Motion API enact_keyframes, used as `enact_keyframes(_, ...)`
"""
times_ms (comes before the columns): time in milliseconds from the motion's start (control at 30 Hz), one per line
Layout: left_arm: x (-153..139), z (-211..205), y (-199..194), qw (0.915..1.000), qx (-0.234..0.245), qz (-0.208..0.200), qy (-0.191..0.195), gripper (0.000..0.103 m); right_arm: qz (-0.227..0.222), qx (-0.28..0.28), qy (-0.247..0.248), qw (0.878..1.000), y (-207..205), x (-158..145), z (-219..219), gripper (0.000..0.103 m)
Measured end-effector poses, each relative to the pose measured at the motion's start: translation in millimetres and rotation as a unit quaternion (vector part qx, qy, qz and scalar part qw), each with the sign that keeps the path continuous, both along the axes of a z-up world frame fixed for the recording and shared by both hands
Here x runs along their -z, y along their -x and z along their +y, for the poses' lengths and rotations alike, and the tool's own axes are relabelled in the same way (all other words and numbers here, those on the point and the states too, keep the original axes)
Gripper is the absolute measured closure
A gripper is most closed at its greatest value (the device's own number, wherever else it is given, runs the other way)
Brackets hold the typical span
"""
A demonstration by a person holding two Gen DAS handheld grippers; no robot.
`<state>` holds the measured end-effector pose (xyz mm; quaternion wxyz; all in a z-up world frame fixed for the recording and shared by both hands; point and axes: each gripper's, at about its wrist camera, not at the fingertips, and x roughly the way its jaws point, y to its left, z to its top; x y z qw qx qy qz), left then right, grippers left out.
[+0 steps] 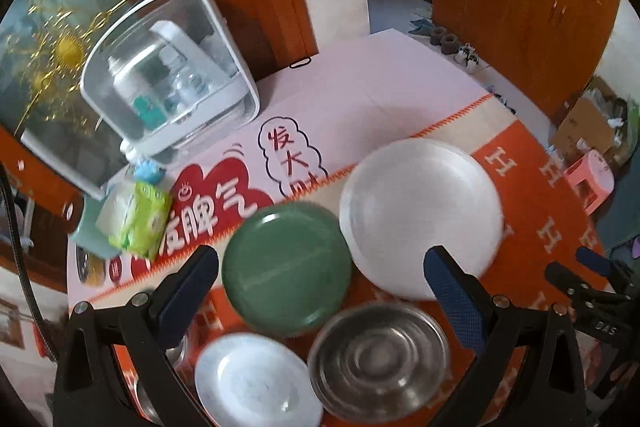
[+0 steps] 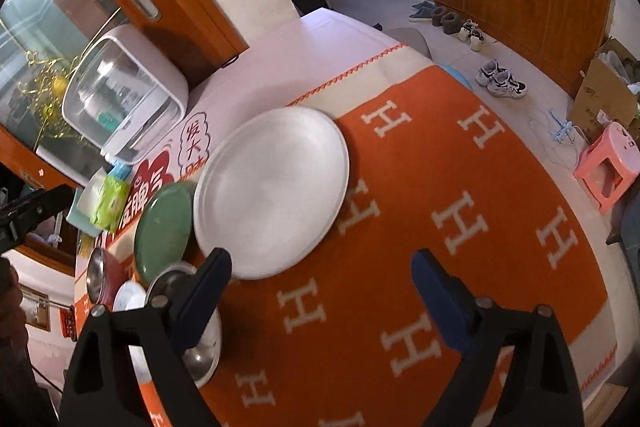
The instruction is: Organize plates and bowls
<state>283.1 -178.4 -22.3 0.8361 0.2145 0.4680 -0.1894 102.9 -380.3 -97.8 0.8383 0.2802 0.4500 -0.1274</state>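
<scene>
A large white plate (image 1: 420,215) (image 2: 272,191) lies on the orange cloth. Left of it sits a green plate (image 1: 286,271) (image 2: 164,231). Nearer me are a steel bowl (image 1: 378,353) (image 2: 202,347) and a small white plate (image 1: 256,383) (image 2: 129,297); a red-sided steel bowl (image 2: 99,277) lies further left. My left gripper (image 1: 320,267) hangs open above the green plate and steel bowl, holding nothing. My right gripper (image 2: 320,271) is open over the cloth just right of the large plate's near edge, empty; it also shows at the left wrist view's right edge (image 1: 580,279).
A white box with a clear front (image 1: 172,75) (image 2: 124,95) stands at the table's back left. A green tissue pack (image 1: 140,223) (image 2: 109,201) lies beside a pale blue dish. The orange H-patterned cloth (image 2: 460,227) spreads right; a pink stool (image 2: 608,167) and shoes (image 2: 500,81) are on the floor.
</scene>
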Motion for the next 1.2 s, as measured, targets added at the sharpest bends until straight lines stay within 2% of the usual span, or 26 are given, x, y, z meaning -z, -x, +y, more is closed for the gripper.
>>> enact_keyframes(133, 21.8, -12.8, -27.7, 0.9999, 0.001, 0.011, -0.005, 0.001, -0.013, 0.001, -0.006, 1.000, -10.8, 13.1, -11.1, 0.014)
enact_keyframes(267, 49.3, -21.0, -49.5, 0.9993, 0.000, 0.034, 0.014, 0.001, -0.024, 0.001, -0.019, 1.000, -18.2, 26.5, -18.7, 0.015)
enact_keyframes(400, 78.6, -31.4, -66.1, 0.9984, 0.014, 0.050, 0.020, 0.002, -0.026, 0.000, -0.022, 0.999, -26.9, 40.8, -22.6, 0.015)
enact_keyframes(500, 99.7, -36.1, -75.8, 0.9979, 0.016, 0.058, 0.025, 0.003, -0.025, -0.007, -0.026, 0.999, -33.6, 51.3, -22.5, 0.021)
enact_keyframes(733, 137.5, -37.8, -92.0, 0.9963, 0.018, 0.074, 0.040, 0.009, -0.026, -0.034, -0.028, 0.999, -48.8, 66.6, -10.7, 0.025)
enact_keyframes(900, 156.9, -36.6, -102.1, 0.9944, 0.013, 0.092, 0.049, 0.015, -0.012, -0.040, -0.024, 0.999, -56.6, 77.6, -6.0, 0.037)
enact_keyframes(1100, 174.7, -39.1, -108.9, 0.9919, 0.012, 0.114, 0.055, 0.030, 0.003, -0.036, -0.020, 0.999, -62.1, 88.8, -6.8, 0.051)
enact_keyframes(1200, 179.5, -41.3, -111.5, 0.9908, 0.012, 0.121, 0.060, 0.033, 0.006, -0.034, -0.018, 0.999, -63.0, 92.2, -7.8, 0.059)
